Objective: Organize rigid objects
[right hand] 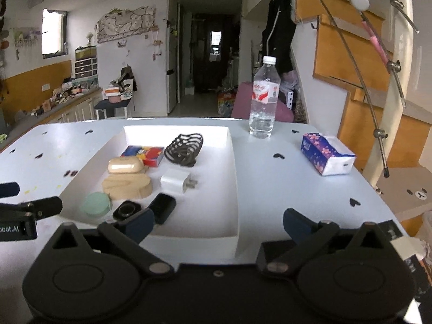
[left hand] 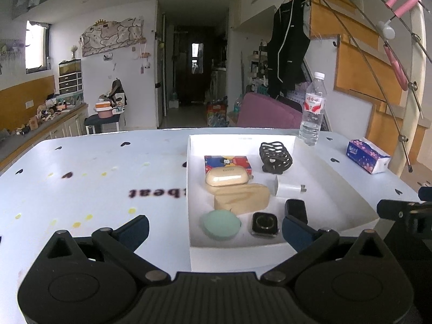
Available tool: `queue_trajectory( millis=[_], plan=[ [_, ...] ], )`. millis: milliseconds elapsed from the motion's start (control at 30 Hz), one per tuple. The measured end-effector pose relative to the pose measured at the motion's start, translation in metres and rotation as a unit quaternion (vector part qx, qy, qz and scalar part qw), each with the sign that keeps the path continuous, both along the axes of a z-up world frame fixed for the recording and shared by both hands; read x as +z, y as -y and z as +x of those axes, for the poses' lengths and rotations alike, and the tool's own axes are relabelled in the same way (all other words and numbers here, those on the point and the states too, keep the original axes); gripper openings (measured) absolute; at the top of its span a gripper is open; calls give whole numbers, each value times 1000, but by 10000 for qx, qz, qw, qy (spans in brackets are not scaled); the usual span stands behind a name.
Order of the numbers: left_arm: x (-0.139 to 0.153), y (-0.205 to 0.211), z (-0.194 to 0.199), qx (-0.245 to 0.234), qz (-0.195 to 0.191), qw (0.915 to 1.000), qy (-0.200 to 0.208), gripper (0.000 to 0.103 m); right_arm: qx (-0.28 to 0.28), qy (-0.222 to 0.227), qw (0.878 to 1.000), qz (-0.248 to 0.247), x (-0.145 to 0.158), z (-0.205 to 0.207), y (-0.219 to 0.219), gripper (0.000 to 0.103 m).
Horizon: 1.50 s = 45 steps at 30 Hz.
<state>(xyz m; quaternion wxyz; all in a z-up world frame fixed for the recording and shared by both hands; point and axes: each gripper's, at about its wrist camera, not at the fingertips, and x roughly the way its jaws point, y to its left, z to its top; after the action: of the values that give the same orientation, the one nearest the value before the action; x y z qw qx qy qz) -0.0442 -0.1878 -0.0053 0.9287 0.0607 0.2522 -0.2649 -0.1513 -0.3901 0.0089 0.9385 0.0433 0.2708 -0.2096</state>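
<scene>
Eight small items, among them a white charger plug [right hand: 175, 181], a watch face [right hand: 127, 209] and a wooden block [right hand: 127, 187], lie inside the white tray [right hand: 235, 178], while the left gripper [left hand: 214, 228] and right gripper [right hand: 218, 222] both gape wide, holding nothing.

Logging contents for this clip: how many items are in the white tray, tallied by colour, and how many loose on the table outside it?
In the white tray:
Black: 3 (wire holder, watch, small case)
Beige or wood: 2 (earbud case, wooden block)
White: 1 (charger plug)
Green: 1 (round case)
Multicoloured: 1 (small box)
Outside: 2 (water bottle, tissue pack)
Total: 10
</scene>
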Motion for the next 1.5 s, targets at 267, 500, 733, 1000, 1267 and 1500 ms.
queue_trajectory(
  millis=[267,500,733,1000,1267,1500],
  plan=[
    [-4,-5,-6,55,85,9999,-23,103,-53,-88,9999,50,-13,-4,-3,103],
    [-7,-5,-6,81,152,9998,-62,103,-128,-56,9999,40,-15,-10,-4,103],
    [-8,-5,-7,72,171,9998,-62,103,-161,-38,9999,-5,-14,-11,-5,103],
    [-8,-4,-7,71,178,9998,-65,103,-137,-52,9999,38,-15,-9,-4,103],
    [-8,-4,-7,68,174,9998,-66,103,-127,-53,9999,40,-15,-9,-5,103],
    [-8,-4,-7,71,179,9998,-64,103,-135,-51,9999,38,-15,-9,-5,103]
  ],
)
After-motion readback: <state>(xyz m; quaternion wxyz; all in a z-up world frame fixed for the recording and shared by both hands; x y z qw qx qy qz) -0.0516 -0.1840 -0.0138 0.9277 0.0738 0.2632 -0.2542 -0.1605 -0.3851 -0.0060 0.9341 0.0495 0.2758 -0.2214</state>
